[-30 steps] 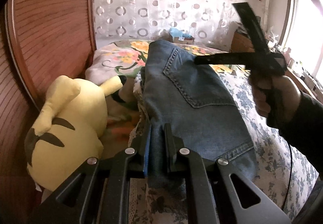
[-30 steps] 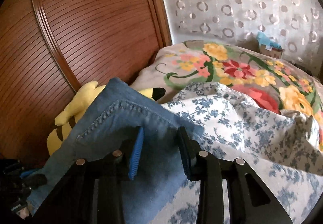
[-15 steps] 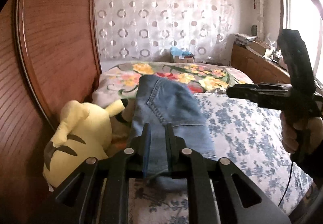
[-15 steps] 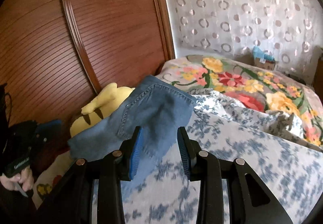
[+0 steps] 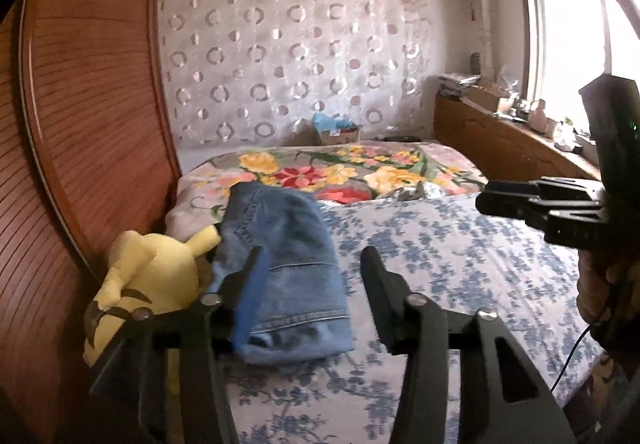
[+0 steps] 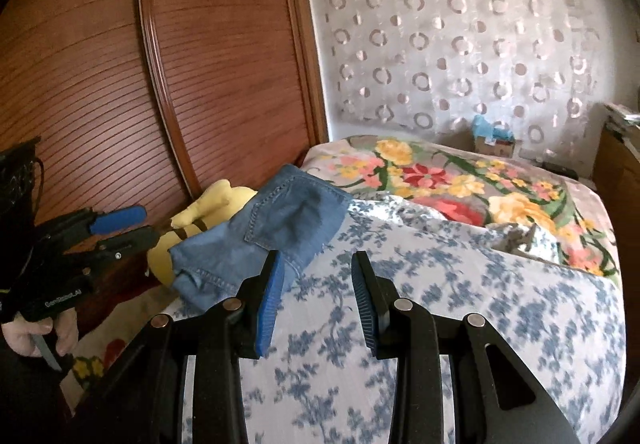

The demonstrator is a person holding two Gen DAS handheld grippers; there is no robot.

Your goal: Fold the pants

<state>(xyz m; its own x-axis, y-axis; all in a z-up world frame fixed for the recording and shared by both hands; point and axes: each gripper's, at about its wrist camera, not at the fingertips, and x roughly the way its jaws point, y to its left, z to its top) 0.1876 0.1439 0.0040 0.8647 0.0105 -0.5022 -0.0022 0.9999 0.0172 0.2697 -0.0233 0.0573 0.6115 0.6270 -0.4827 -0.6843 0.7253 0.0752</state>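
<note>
My view takes in a bed [image 5: 440, 244] under a blue-flowered sheet, wooden headboard [image 5: 92, 104] on the left. The folded pants [image 5: 280, 256] lie on the sheet, seemingly touching a yellow plush toy [image 5: 148, 276]. My left tongs [image 5: 310, 276] are opening with nothing gripped, the denim lying beyond them. My right tongs [image 6: 316, 284] stand partly apart, empty, above the sheet.

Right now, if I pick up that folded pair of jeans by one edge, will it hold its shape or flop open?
The jeans would probably flop open: the folded layers lie loose, with nothing pinning them. The denim looks thick, so it likely feels fairly heavy and sags. It rests on a soft quilt, so pushing may bunch it rather than slide it.
</note>
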